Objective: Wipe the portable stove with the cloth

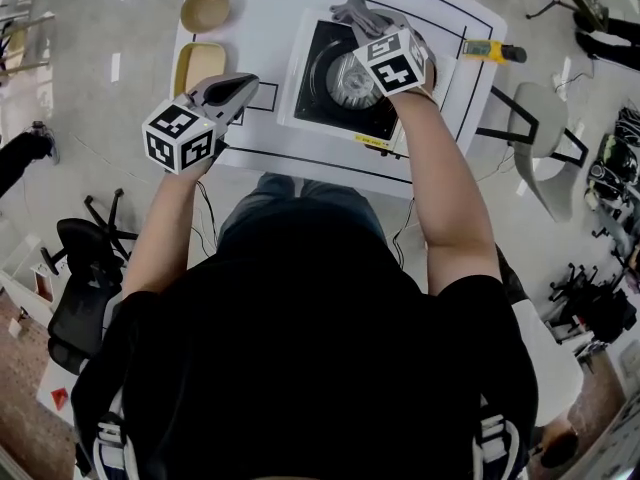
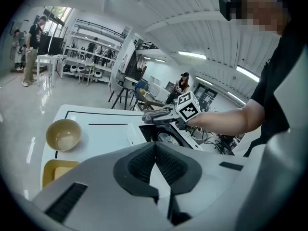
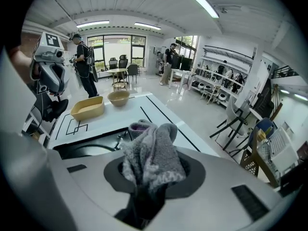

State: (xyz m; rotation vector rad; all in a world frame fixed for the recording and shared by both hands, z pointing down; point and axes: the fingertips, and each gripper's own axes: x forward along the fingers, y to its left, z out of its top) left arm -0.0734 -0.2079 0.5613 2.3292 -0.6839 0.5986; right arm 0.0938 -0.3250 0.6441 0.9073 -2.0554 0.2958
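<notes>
The portable stove point(image 1: 340, 80), black-topped with a round burner, sits on the white table point(image 1: 260, 18). My right gripper point(image 1: 360, 13) hovers over the stove's far edge, shut on a bunched grey cloth point(image 1: 350, 8). In the right gripper view the cloth point(image 3: 149, 153) fills the jaws, with the stove point(image 3: 89, 146) below it to the left. Off the stove's near left corner is my left gripper point(image 1: 248, 88), held above the table edge. Its pads point(image 2: 166, 165) meet with nothing between them. From there the stove point(image 2: 166, 137) and cloth point(image 2: 153, 115) show ahead.
A tan bowl point(image 1: 205, 8) and a yellow tray point(image 1: 198, 65) stand at the table's left end. A yellow-and-black tool point(image 1: 490, 50) lies at the right edge. Black lines mark the tabletop. A chair point(image 1: 545, 138) stands right of the table, and people stand farther off in the room.
</notes>
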